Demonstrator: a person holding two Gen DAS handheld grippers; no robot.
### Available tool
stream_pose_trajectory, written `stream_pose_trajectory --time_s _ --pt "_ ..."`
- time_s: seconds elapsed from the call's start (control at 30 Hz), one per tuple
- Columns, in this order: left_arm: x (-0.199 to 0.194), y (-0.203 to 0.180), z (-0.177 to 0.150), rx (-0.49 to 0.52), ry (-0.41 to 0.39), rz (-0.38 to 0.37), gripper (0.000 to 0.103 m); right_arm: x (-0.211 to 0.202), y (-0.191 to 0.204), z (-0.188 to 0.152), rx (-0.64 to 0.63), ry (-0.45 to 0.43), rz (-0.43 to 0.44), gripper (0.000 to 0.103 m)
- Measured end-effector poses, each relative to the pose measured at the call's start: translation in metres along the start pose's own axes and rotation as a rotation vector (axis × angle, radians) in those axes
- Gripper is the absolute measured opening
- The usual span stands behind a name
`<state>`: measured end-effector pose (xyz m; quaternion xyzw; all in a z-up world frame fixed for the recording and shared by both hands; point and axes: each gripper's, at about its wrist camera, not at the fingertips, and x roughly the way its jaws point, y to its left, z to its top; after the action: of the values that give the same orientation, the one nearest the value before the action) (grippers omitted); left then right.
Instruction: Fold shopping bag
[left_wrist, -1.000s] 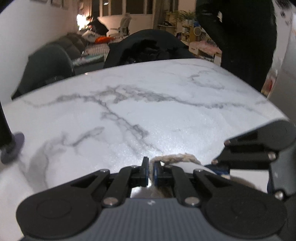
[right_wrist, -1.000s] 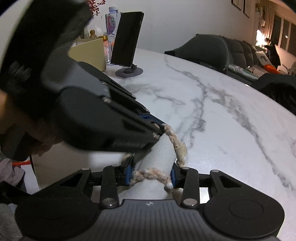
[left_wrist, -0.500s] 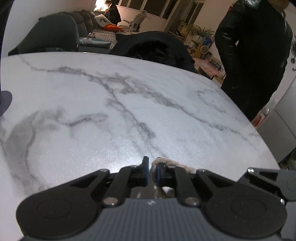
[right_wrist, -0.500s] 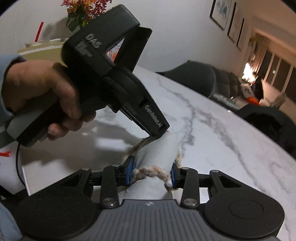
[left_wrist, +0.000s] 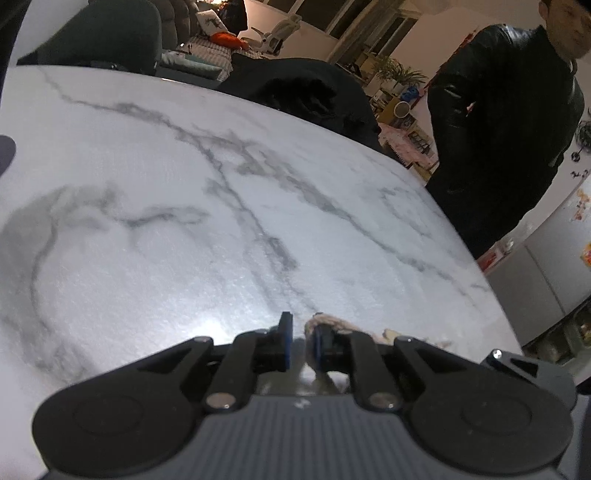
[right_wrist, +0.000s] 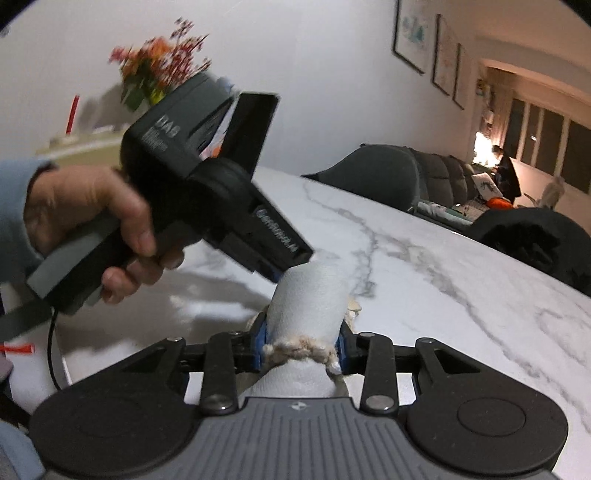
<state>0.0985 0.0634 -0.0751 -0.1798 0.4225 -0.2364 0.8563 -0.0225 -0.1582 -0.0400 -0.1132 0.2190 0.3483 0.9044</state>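
Over the marble table (left_wrist: 147, 221), well into the fold: shopping bag (right_wrist: 310, 295) already gathered into a thick pale bundle, lifted clear of the top and sticking forward from the right gripper (right_wrist: 301, 354). Clamped there across the bundle's middle, with the rope handle (right_wrist: 299, 349) caught across the front between the blue pads. Meets the left gripper (left_wrist: 300, 341) at its far end, gripped by a hand (right_wrist: 92, 218) coming in from the left side. Shows that gripper's jaws a little apart in its own view, nothing between the pads (left_wrist: 286, 341), a loop of rope lying just beside the right-hand one. Looks, then, like the closing step, tidying the loose end and handle. Calls next for a fresh pinch by the left on the free end or the rope, then tucking or turning it over while the right holds firm.
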Motion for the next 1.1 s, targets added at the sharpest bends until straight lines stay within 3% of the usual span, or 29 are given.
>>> stream_pose_trajectory --time_s 0.23,0.7,1.0,1.1 --pt "0.007 0.0 -0.001 -0.114 0.005 -0.111 0.013 -0.023 -0.032 -0.001 0.208 -0.084 0.023 0.033" --pt "0.024 -0.035 -0.013 -0.029 0.06 -0.173 0.018 -0.041 -0.093 -0.011 0.713 -0.237 0.094 0.033" --pt "0.025 -0.032 -0.019 -0.083 0.086 -0.212 0.015 -0.034 -0.105 -0.016 0.781 -0.204 0.12 0.034" --pt "0.023 -0.026 -0.018 -0.105 0.082 -0.214 0.025 -0.035 -0.11 -0.025 0.854 -0.211 0.153 0.034"
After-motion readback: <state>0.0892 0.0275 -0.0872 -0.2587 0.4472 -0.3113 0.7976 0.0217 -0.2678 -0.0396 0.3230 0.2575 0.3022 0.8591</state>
